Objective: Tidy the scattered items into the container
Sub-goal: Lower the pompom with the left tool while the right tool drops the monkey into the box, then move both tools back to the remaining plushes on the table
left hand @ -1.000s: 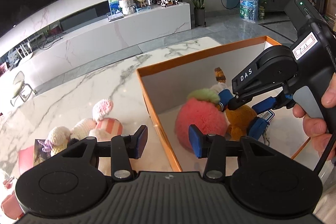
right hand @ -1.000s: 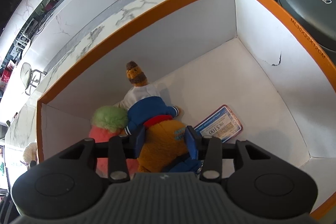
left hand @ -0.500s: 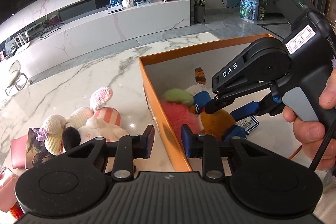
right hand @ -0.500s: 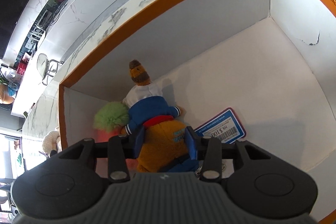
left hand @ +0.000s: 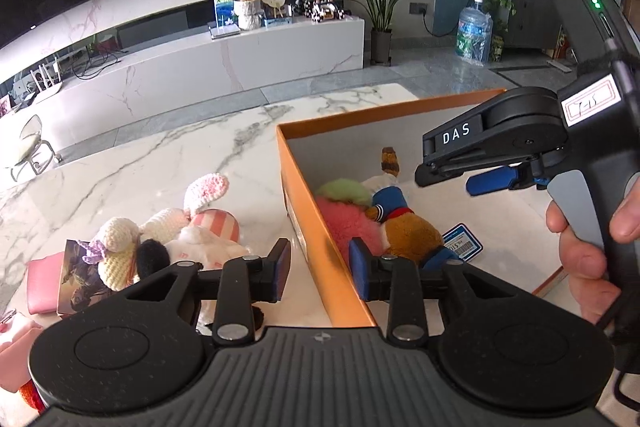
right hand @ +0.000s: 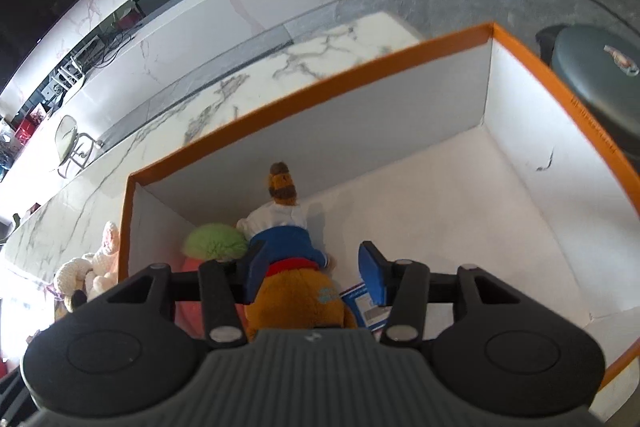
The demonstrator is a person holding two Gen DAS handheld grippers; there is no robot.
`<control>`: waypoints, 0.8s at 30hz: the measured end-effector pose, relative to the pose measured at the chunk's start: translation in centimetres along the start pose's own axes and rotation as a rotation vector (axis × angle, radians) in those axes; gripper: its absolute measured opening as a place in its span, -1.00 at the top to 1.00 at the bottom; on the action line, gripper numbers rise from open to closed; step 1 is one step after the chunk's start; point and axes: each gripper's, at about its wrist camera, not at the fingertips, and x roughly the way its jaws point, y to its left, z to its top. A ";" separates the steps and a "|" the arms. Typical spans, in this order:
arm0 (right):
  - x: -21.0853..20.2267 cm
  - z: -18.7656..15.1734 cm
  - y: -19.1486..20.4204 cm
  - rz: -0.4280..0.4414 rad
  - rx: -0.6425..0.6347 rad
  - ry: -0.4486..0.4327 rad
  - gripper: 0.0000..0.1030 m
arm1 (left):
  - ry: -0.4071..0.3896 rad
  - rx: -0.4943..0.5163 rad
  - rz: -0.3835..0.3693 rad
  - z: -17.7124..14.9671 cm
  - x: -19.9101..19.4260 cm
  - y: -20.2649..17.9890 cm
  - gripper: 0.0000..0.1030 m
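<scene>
The orange box [left hand: 304, 203] stands on the marble table [left hand: 160, 167]. In its near left corner lie a pink plush with a green top [left hand: 344, 223], a brown plush in a blue jacket [left hand: 404, 227] and a blue tag card [left hand: 462, 247]. My right gripper [left hand: 452, 183] hovers above the brown plush [right hand: 296, 291]; its jaws are opening, and the plush lies below them, not gripped. My left gripper [left hand: 320, 267] is above the box's left wall with its jaws opening and nothing between them. Crochet toys [left hand: 216, 223] lie on the table left of the box.
A cream crochet doll [left hand: 116, 239], a picture card [left hand: 76, 275] and a pink pouch [left hand: 40, 279] sit at the table's left. A dark round seat [right hand: 596, 75] stands beyond the box's right wall [right hand: 560, 155]. A hand [left hand: 580, 259] holds the right gripper's handle.
The right gripper let go of the brown plush, widened and rose. The left gripper drifted left toward the crochet toys; its jaws narrowed, then widened again.
</scene>
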 end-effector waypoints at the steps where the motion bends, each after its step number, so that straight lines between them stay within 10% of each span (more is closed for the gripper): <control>1: -0.4 0.0 -0.2 -0.005 0.003 -0.030 -0.06 | -0.009 -0.006 -0.002 -0.2 -0.4 0.2 0.05; 13: -5.9 -4.6 0.7 -0.055 0.030 -0.277 -0.16 | -0.064 -0.069 0.027 -2.2 -5.1 3.9 -0.01; 24: -11.9 -11.4 8.9 0.019 -0.205 -0.458 -0.19 | -0.120 -0.119 0.168 -5.2 -9.4 9.8 -0.02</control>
